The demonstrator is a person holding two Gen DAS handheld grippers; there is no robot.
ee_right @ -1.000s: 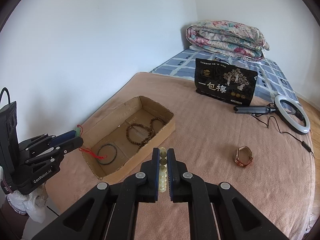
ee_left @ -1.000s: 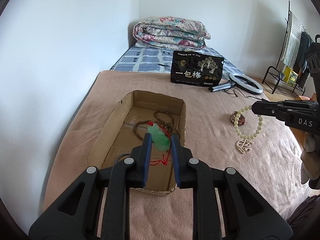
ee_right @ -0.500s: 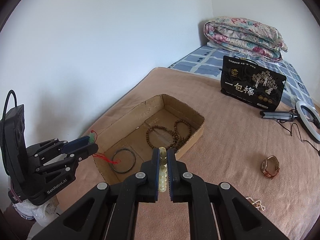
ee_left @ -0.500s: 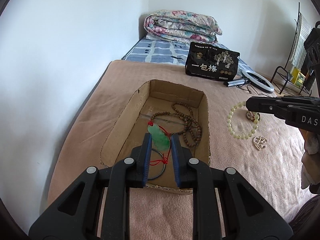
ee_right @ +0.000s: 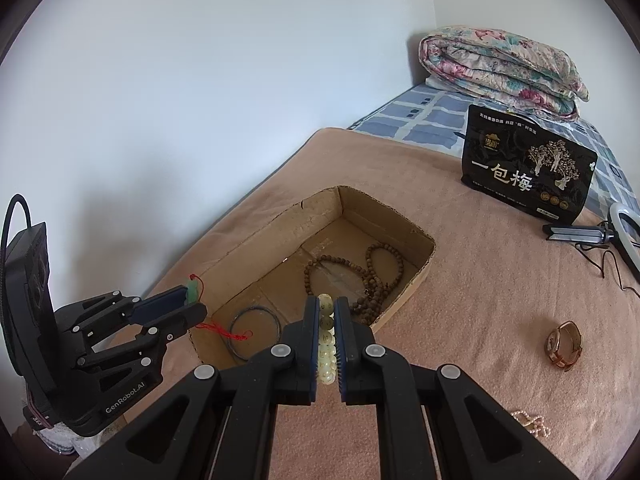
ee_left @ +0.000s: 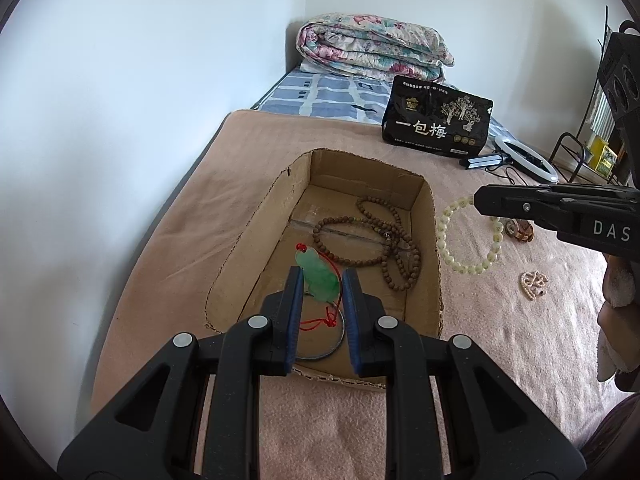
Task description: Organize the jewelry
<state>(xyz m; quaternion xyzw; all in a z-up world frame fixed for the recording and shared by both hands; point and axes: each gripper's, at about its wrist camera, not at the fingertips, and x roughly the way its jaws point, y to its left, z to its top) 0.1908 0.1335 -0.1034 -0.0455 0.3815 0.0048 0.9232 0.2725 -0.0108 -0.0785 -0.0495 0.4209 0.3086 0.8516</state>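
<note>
Jewelry in both your grippers: left gripper (ee_left: 321, 280) clamps the green jade-like pendant (ee_left: 318, 276) over the near end of the open brown cardboard box (ee_left: 434, 248), red cord (ee_left: 320, 322) dangling. Right gripper (ee_right: 327, 312), fully closed, pinches the pale bead bracelet (ee_left: 466, 240) just outside the box's right wall. Risks: cord snagging a finger on release; bracelet landing on the wall or pink blanket (ee_left: 500, 340); tangling with the brown bead strands (ee_left: 384, 240) inside.

Jewelry: 1 jade pendant (ee_left: 318, 276), 1 pale bracelet (ee_left: 466, 240), 1 brown bead strand (ee_left: 384, 240), 1 bangle (ee_right: 254, 332). Also 1 watch (ee_right: 564, 346), 1 pearl pc (ee_left: 534, 280). 1 box (ee_left: 434, 240), 2 grippers (ee_left: 320, 280) (ee_right: 327, 312).
</note>
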